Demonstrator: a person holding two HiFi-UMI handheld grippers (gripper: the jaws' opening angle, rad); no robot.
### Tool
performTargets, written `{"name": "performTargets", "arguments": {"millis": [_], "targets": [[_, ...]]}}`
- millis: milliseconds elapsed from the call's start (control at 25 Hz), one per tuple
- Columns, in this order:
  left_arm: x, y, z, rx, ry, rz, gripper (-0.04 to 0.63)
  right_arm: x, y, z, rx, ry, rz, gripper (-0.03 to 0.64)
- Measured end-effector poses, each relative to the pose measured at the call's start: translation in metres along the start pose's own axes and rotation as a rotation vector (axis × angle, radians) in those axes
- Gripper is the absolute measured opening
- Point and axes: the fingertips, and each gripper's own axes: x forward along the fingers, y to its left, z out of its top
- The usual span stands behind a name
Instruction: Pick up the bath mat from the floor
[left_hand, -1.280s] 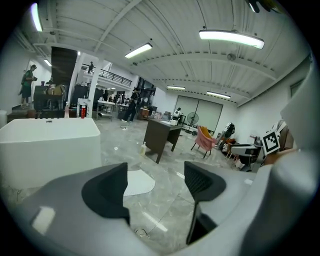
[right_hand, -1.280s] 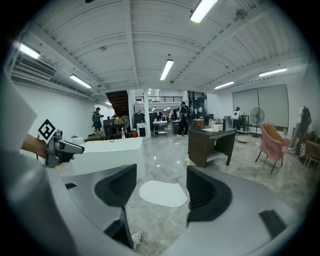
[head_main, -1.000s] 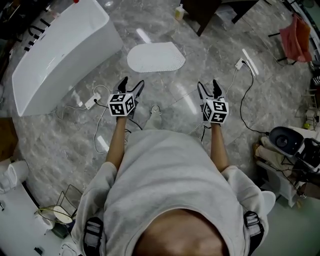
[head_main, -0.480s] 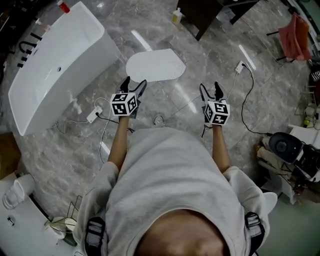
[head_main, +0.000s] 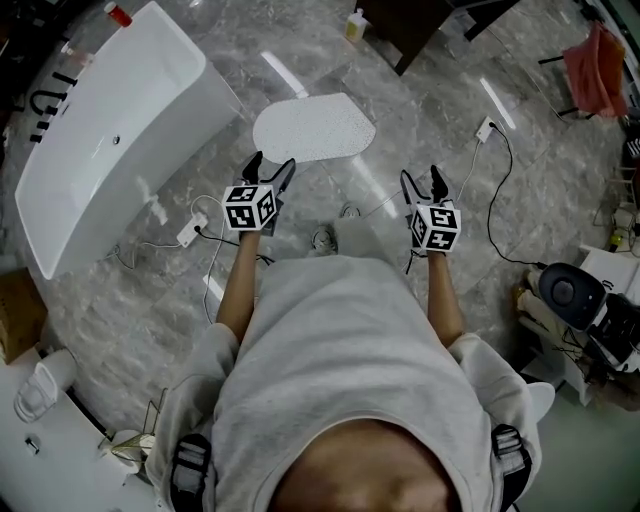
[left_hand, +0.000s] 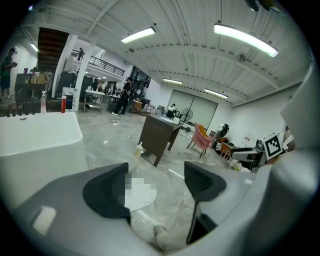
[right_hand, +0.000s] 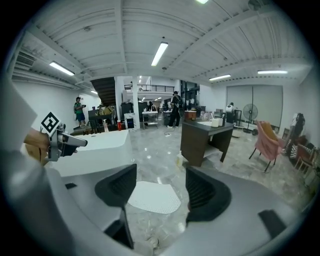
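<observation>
The white bath mat (head_main: 314, 127) lies flat on the grey marble floor, just ahead of both grippers; the right gripper view shows the bath mat (right_hand: 154, 197) between the jaws but far off, and the left gripper view shows the bath mat (left_hand: 140, 196) partly behind the left jaw. My left gripper (head_main: 267, 170) is held up at waist height, open and empty. My right gripper (head_main: 422, 180) is level with it on the right, also open and empty. Neither touches the mat.
A white bathtub (head_main: 105, 135) stands to the left of the mat. Cables and a power strip (head_main: 188, 234) lie on the floor by my left side, and another cable with its plug (head_main: 485, 130) at right. A dark desk (head_main: 400, 25) and a bottle (head_main: 354, 25) stand behind the mat. My shoe (head_main: 324, 238) steps forward.
I have walked a little toward the mat; the tub and the mat have shifted in the head view. Both grippers keep their pose and opening.
</observation>
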Motion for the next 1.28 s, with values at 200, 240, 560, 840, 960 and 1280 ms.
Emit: {"name": "performTargets", "arguments": {"millis": [200, 240, 560, 840, 960, 1280], "targets": [[0.011, 0.01, 0.003, 0.008, 0.024, 0.014, 0.351, 0.025, 0.0, 0.0, -0.001, 0.013, 0.026, 0.288], [0.014, 0.012, 0.005, 0.008, 0.027, 0.02, 0.351, 0.032, 0.0, 0.0, 0.001, 0.015, 0.034, 0.288], [0.053, 0.04, 0.031, 0.005, 0.042, 0.089, 0.351, 0.098, -0.011, 0.018, 0.012, 0.027, 0.093, 0.288], [0.087, 0.066, 0.065, 0.0, 0.058, 0.145, 0.351, 0.155, -0.038, 0.049, 0.019, 0.025, 0.117, 0.288], [0.099, 0.074, 0.075, -0.012, 0.071, 0.171, 0.351, 0.175, -0.05, 0.059, 0.016, 0.034, 0.135, 0.288], [0.13, 0.096, 0.076, -0.06, 0.133, 0.231, 0.351, 0.229, -0.075, 0.062, 0.017, 0.097, 0.185, 0.288]]}}
